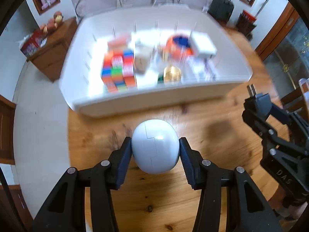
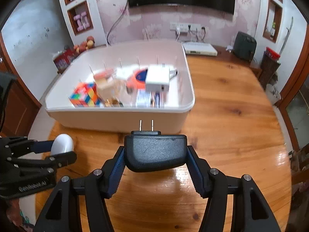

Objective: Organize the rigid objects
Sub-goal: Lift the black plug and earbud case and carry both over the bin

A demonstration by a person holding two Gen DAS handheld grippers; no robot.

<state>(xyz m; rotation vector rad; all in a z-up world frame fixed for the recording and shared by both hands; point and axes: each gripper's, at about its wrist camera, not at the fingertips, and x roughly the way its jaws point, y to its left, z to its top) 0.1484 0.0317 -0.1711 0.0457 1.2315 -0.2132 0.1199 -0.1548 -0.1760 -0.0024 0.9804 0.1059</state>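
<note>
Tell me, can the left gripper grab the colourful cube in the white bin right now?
Probably not yet. The left gripper is already shut on a white egg-shaped ball, so its jaws are full, and the colourful cube sits behind the white bin's front wall.

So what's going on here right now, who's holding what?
Both grippers are loaded. The left gripper is shut on a white egg-shaped shell, and the right gripper is shut on a black plug adapter, prongs pointing away. Both are held over the wooden table, short of the white divided bin, which already holds a Rubik's cube and other items.
</note>
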